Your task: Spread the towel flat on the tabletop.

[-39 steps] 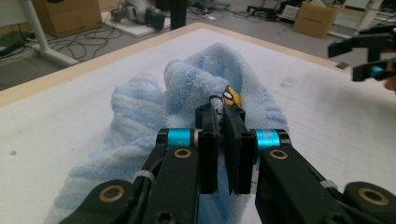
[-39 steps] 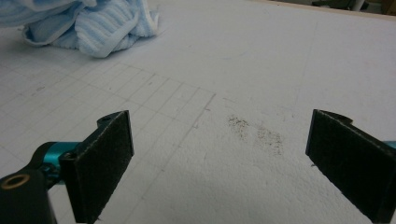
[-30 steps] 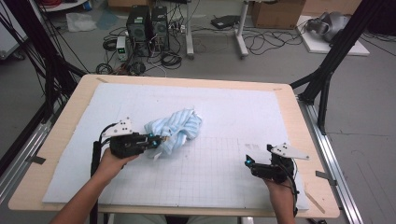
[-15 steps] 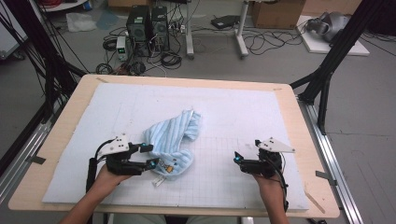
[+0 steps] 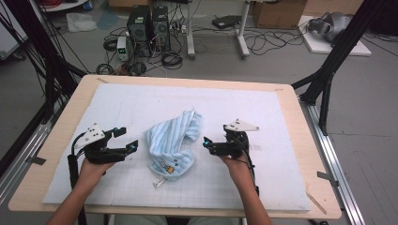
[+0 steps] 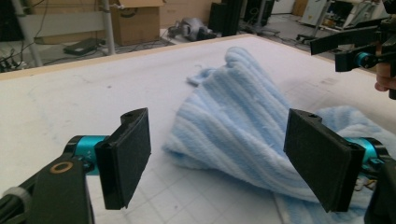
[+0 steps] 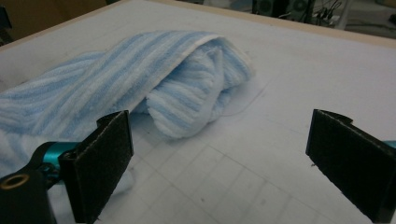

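Observation:
A light blue striped towel (image 5: 171, 143) lies crumpled in the middle of the white gridded mat (image 5: 263, 112), with a small label at its near edge. My left gripper (image 5: 127, 139) hovers just left of the towel. Its jaws have just been opening and stand wide with nothing between the pads. In the left gripper view the towel (image 6: 233, 126) lies a little beyond the left gripper (image 6: 224, 154). My right gripper (image 5: 206, 143) is open just right of the towel. In the right gripper view the towel's rolled end (image 7: 187, 88) lies ahead and left of the right gripper (image 7: 229, 158).
The mat covers most of a wooden table (image 5: 305, 154). Black frame posts (image 5: 328, 70) stand at both sides. Computer boxes (image 5: 145, 23) and cables sit on the floor beyond the far edge. The right gripper (image 6: 355, 46) shows across the towel in the left gripper view.
The left gripper let go of the towel, opened and drew back to the left. The towel dropped and spread flatter on the mat. The right gripper moved left, up to the towel.

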The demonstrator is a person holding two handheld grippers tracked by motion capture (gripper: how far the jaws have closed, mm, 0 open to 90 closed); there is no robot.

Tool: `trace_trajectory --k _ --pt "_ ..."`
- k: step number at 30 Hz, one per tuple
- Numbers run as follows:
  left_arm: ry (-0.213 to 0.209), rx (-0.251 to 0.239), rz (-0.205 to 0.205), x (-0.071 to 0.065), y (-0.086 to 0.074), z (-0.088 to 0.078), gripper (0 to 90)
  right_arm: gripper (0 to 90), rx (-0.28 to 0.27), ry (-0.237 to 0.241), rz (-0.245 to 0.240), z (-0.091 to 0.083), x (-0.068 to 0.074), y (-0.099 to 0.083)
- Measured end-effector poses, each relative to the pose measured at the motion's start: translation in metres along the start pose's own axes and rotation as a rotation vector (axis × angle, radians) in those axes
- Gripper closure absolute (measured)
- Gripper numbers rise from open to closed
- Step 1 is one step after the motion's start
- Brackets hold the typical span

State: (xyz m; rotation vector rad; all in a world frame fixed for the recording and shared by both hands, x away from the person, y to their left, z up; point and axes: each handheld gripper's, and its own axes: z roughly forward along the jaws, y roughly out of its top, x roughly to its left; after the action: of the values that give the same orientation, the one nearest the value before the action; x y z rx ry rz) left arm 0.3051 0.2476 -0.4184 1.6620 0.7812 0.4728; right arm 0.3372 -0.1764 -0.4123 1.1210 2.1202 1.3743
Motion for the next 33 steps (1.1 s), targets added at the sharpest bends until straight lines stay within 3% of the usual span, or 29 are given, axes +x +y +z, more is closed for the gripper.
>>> trace_trajectory --k 1,5,8,12,17,21,23,27,30,31,32,33 --pt "0.011 0.001 -0.002 0.002 0.000 -0.001 22.8 6.5 0.016 0.028 0.001 0.010 0.004 0.004" --pt "0.035 -0.001 -0.001 0.008 -0.001 -0.006 21.9 6.8 0.021 0.051 -0.003 0.023 0.011 0.008" --pt "0.049 -0.001 -0.007 0.011 -0.002 -0.008 21.9 25.3 0.022 0.107 -0.001 0.034 0.016 0.014" --pt "0.062 -0.007 -0.011 0.014 -0.003 -0.010 21.9 27.2 0.049 0.130 -0.022 0.049 0.026 0.019" --pt "0.071 -0.006 -0.021 0.016 -0.005 -0.011 22.1 37.9 0.087 0.148 -0.018 0.067 0.037 0.021" --pt "0.081 -0.002 -0.025 0.017 -0.007 -0.012 22.1 61.7 0.152 0.133 -0.038 0.078 0.043 0.020" --pt "0.084 -0.004 -0.029 0.018 -0.007 -0.012 22.2 75.4 0.159 0.129 -0.058 0.078 0.043 0.019" --pt "0.087 -0.001 -0.033 0.020 -0.008 -0.013 22.4 89.3 0.145 0.133 -0.100 0.071 0.044 0.022" --pt "0.087 0.001 -0.036 0.020 -0.009 -0.012 22.6 89.2 0.119 0.156 -0.090 0.064 0.042 0.025" --pt "0.089 0.000 -0.039 0.019 -0.009 -0.012 22.6 84.9 0.118 0.159 -0.090 0.064 0.042 0.025" --pt "0.088 0.001 -0.036 0.019 -0.009 -0.012 22.6 68.2 0.128 0.151 -0.079 0.065 0.042 0.024" --pt "0.087 -0.001 -0.037 0.018 -0.008 -0.011 22.7 61.7 0.131 0.142 -0.061 0.067 0.042 0.023"
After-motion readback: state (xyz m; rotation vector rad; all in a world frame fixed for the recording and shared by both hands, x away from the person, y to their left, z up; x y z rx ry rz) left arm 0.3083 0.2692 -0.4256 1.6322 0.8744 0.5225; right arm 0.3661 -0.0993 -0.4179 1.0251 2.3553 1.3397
